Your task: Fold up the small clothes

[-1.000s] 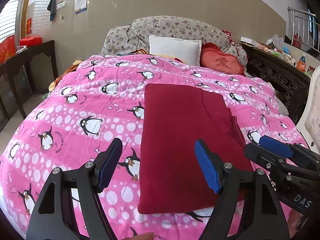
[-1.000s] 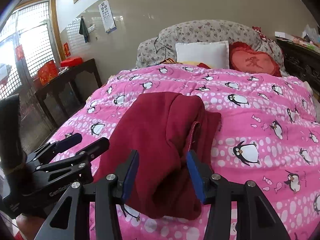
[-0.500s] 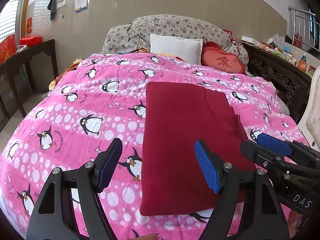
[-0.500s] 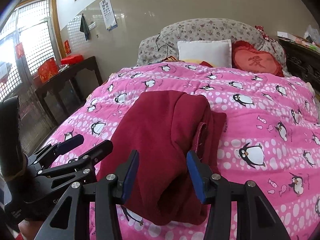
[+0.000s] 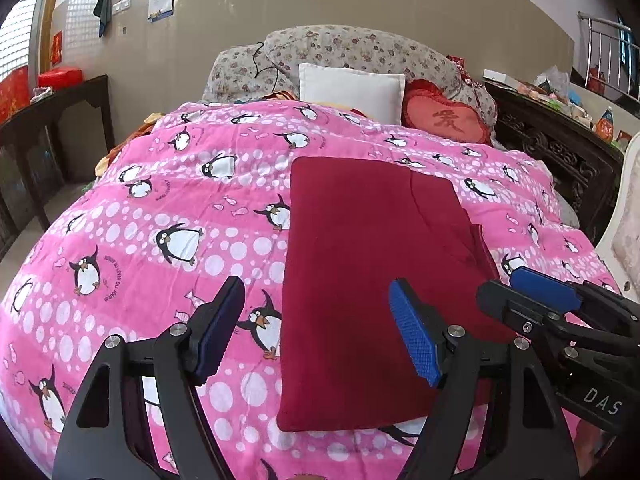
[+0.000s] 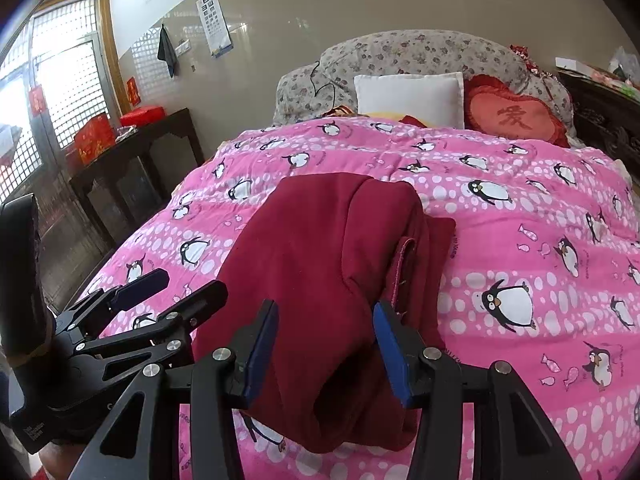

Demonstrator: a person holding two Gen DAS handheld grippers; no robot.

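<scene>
A dark red garment (image 5: 372, 280) lies folded into a long rectangle on the pink penguin blanket (image 5: 180, 208); it also shows in the right wrist view (image 6: 332, 280). My left gripper (image 5: 316, 332) is open and empty, held above the garment's near left edge. My right gripper (image 6: 326, 352) is open and empty, its fingers on either side of the garment's near right part, above it. The right gripper shows in the left wrist view (image 5: 532, 300), and the left gripper shows in the right wrist view (image 6: 160, 292).
A white pillow (image 5: 352, 88), a red heart cushion (image 5: 444, 120) and floral pillows (image 5: 360, 52) lie at the bed's head. A dark wooden table (image 6: 136, 160) stands left of the bed. A carved dark sideboard (image 5: 560, 148) stands on the right.
Both grippers have drawn back a little toward the near edge of the bed and stayed open. The garment has not moved.
</scene>
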